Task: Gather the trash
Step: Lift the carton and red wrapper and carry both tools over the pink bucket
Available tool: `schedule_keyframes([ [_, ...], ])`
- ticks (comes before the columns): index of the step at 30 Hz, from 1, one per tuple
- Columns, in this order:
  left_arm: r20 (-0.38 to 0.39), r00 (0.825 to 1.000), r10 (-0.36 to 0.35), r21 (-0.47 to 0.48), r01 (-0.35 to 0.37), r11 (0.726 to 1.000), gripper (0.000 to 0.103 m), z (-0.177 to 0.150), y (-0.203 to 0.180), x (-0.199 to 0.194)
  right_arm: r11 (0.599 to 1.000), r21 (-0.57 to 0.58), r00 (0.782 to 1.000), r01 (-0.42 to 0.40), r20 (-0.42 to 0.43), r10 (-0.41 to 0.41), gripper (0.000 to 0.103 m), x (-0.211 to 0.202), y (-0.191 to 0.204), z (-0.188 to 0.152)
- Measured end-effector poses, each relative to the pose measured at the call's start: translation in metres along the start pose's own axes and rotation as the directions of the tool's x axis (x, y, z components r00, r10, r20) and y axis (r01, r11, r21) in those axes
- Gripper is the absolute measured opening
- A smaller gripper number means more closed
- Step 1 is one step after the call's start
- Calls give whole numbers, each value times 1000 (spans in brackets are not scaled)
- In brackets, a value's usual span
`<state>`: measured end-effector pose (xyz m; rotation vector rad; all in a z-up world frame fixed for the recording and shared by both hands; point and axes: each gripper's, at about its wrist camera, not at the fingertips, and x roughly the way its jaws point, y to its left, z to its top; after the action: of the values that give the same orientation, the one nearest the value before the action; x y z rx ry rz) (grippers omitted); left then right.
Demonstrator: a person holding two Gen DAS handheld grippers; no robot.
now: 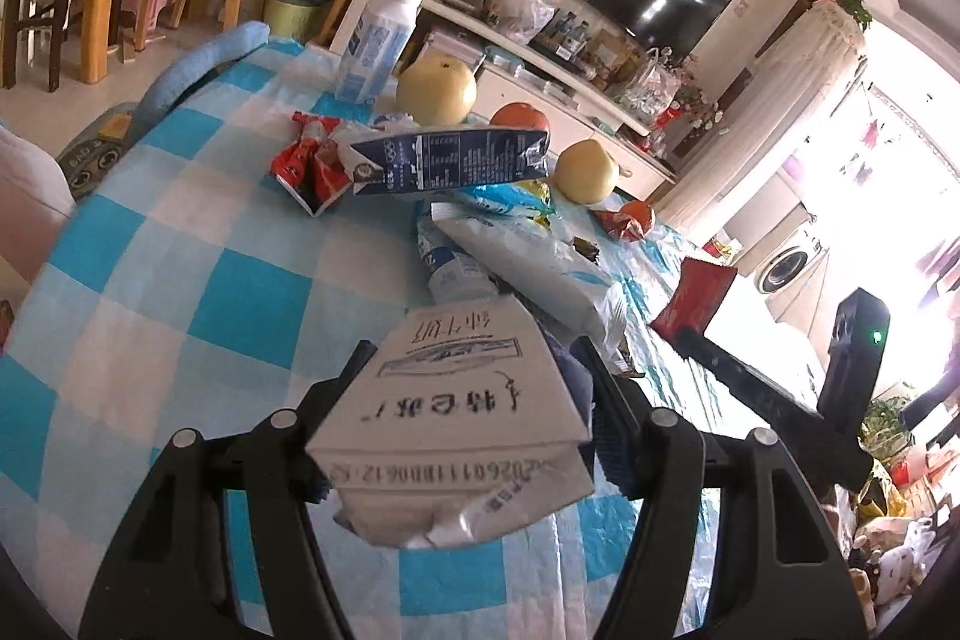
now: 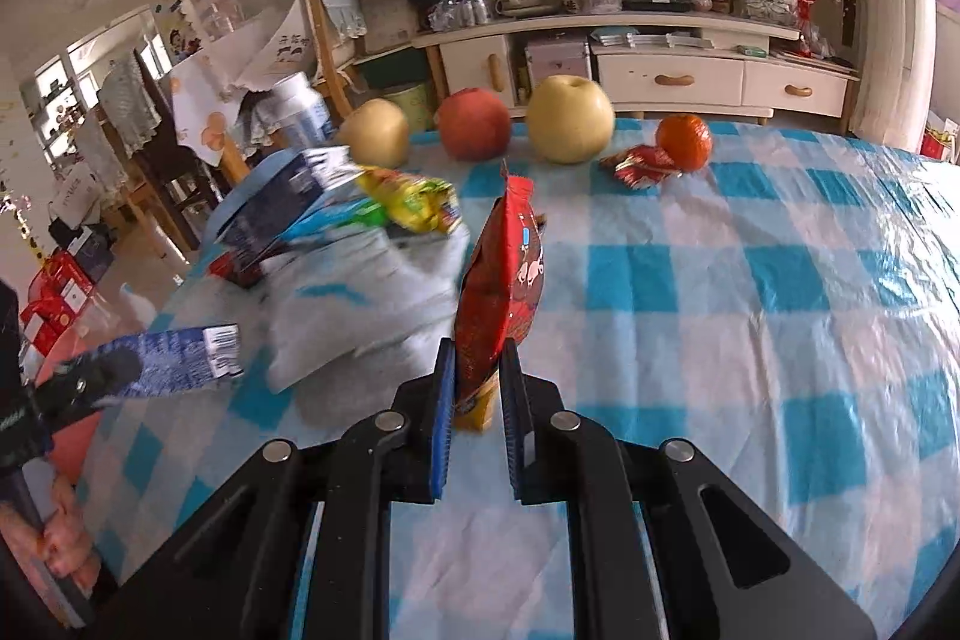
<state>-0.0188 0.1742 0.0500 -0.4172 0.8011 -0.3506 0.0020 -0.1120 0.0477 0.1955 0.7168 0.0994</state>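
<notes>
Left gripper (image 1: 474,436) is clamped on a flattened white milk carton (image 1: 456,424), held clear of the checked tablecloth (image 1: 180,280). Right gripper (image 2: 477,388) is pinched shut on the bottom edge of a red snack wrapper (image 2: 504,274), which stands upright above the cloth.

Step in hand, as judged: both pieces are picked up and being carried off; no bin shows in either view.

Remaining trash lies beside the white plastic bag (image 1: 522,250): a dark blue carton (image 1: 450,160) just behind it, a crumpled red carton (image 1: 309,163) to that carton's left. The pears and apple beyond are not trash.

Next move calls for finding the bin and releasing each item over it.
</notes>
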Motion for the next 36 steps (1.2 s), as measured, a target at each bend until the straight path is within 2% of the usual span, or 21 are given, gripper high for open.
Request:
schedule_keyframes([
  [7, 14, 1000, -10, 5, 10, 1000, 66, 0, 5, -11, 999, -40, 1000, -26, -14, 25, 16, -12, 32, -18],
  [16, 69, 998, -16, -20, 17, 1000, 66, 4, 18, -38, 992, -102, 997, -70, -23, 68, 16, -22, 79, -29],
  [20, 113, 994, 6, -28, -2, 1000, 66, 7, 27, -58, 985, -134, 994, -106, -26, 103, 16, -25, 104, -30],
  [25, 176, 982, 71, -66, -60, 996, 66, 12, 47, -83, 967, -181, 983, -181, -52, 174, 16, -20, 147, -30],
  [28, 222, 964, 147, -92, -130, 987, 66, 15, 61, -103, 950, -217, 974, -227, -64, 218, 16, -18, 178, -30],
  [33, 297, 909, 293, -162, -254, 953, 66, 20, 88, -138, 904, -274, 944, -329, -95, 315, 16, -12, 239, -24],
  [34, 310, 890, 334, -191, -286, 939, 66, 20, 96, -146, 891, -291, 937, -349, -102, 334, 16, -11, 254, -23],
  [36, 327, 865, 380, -236, -315, 919, 66, 22, 111, -159, 866, -320, 923, -385, -119, 367, 16, -9, 280, -21],
])
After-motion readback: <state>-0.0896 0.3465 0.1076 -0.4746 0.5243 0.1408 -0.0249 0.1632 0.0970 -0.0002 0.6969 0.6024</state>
